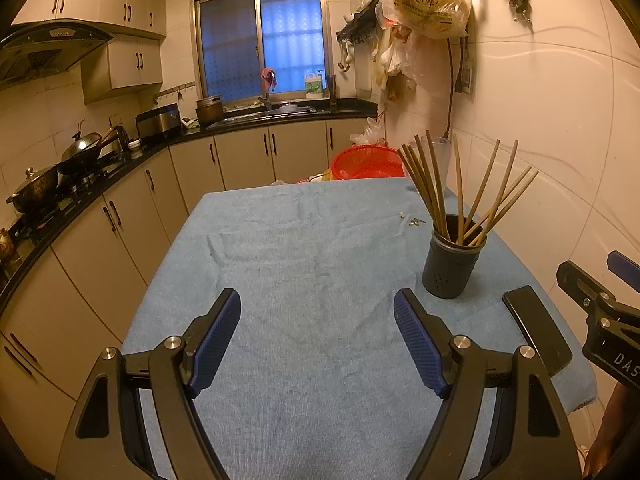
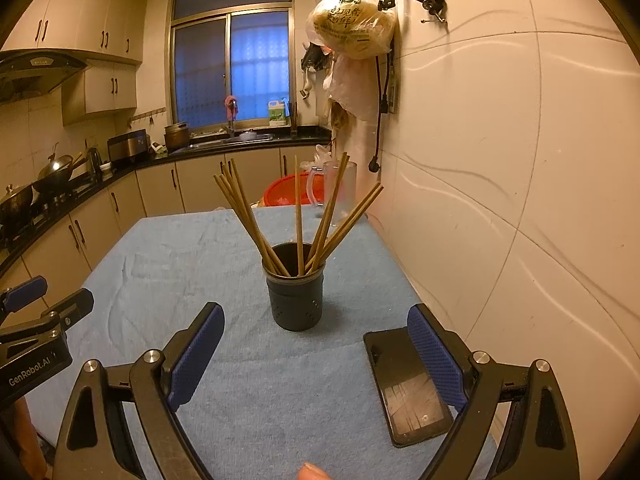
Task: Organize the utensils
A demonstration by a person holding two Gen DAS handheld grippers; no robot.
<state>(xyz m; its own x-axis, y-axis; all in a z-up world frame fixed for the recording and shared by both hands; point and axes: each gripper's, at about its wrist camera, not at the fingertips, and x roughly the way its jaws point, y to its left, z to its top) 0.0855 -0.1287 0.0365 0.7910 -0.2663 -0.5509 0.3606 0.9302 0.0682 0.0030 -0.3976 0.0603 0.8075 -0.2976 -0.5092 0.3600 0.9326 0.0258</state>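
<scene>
A dark round utensil holder (image 1: 454,266) (image 2: 296,295) stands upright on the blue cloth, with several wooden chopsticks (image 1: 438,192) (image 2: 298,220) fanned out of it. My left gripper (image 1: 318,320) hovers open over bare cloth, left of and nearer than the holder, nothing between its blue pads. Open as well, my right gripper (image 2: 316,334) sits just in front of the holder with nothing held. Each gripper shows at the edge of the other's view.
A black phone (image 2: 408,384) (image 1: 538,328) lies flat on the cloth-covered table (image 1: 304,264) at the right, partly under my right finger. A clear mug (image 2: 340,188) and a red basket (image 1: 366,162) are at the far end. The wall runs close along the right.
</scene>
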